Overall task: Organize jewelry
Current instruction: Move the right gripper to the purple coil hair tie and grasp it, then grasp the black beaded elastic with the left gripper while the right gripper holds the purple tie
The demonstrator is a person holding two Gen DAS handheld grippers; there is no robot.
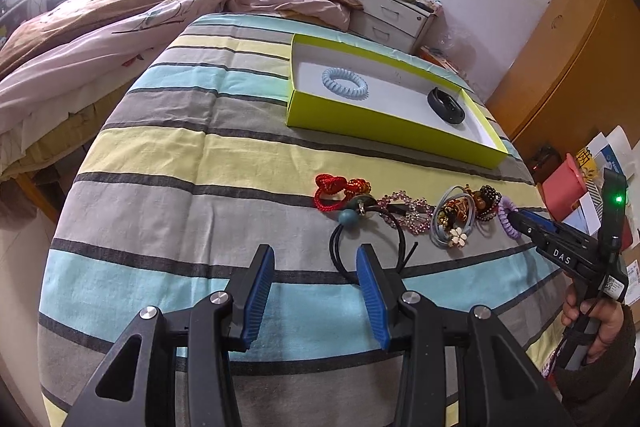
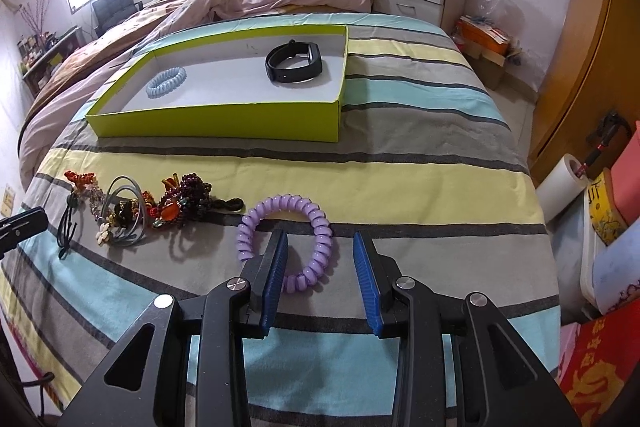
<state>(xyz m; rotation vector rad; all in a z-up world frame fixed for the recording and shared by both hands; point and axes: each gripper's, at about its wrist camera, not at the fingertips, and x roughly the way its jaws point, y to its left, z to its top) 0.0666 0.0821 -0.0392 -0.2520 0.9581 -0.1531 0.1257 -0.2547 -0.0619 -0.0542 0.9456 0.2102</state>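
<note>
Jewelry lies in a row on the striped bedspread (image 2: pixel 400 183) ahead of both your grippers. Your right gripper (image 2: pixel 320 259) is open, its jaws straddling the near side of the purple coil band (image 2: pixel 320 227), one finger inside the ring. Your left gripper (image 1: pixel 316 279) is also open and holds nothing; the black cord hair tie (image 1: pixel 340 251) lies just past its right finger. Farther ahead sits the green box (image 2: pixel 216 125), with the blue coil band (image 2: pixel 165 82) and black wristband (image 2: pixel 294 65) inside.
</note>
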